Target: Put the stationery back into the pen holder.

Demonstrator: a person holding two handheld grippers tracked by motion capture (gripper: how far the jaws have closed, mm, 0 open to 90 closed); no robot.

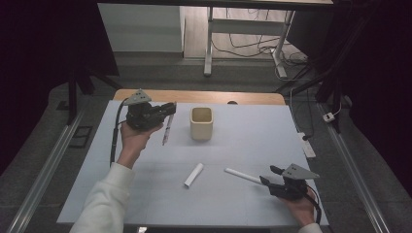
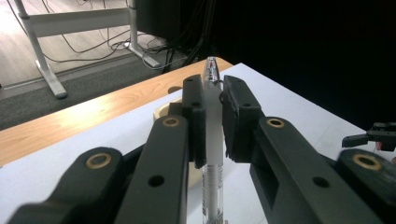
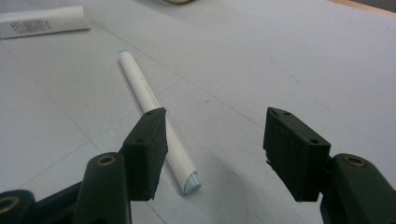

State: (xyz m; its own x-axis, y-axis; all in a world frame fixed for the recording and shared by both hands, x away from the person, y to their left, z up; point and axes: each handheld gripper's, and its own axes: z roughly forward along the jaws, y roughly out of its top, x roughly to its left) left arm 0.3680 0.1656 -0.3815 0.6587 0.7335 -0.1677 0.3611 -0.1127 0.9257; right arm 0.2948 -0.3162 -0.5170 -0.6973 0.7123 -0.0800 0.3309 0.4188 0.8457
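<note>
Pale grey mat [image 1: 252, 141] over a wooden tabletop [image 1: 204, 96], dark room, cables on the floor behind, left gripper [image 1: 167, 109] clamped on a clear plastic pen [image 1: 167, 130] beside a cream square cup [image 1: 201, 123], right gripper [image 1: 270, 175] spread wide over a white marker [image 3: 156, 119] lying flat, short white tube [image 1: 194, 174] mid-mat.

A lab — desk frame [image 1: 209, 48], loose floor cables [image 1: 252, 46], dark curtains around.

A: What colours are the pens?
B: The clear pen [image 2: 212, 140] has a red tip; the white marker [image 3: 156, 119] has pale blue ends.
A: And the cup [image 1: 201, 123]?
B: Cream, on a pale grey mat [image 1: 243, 145].
</note>
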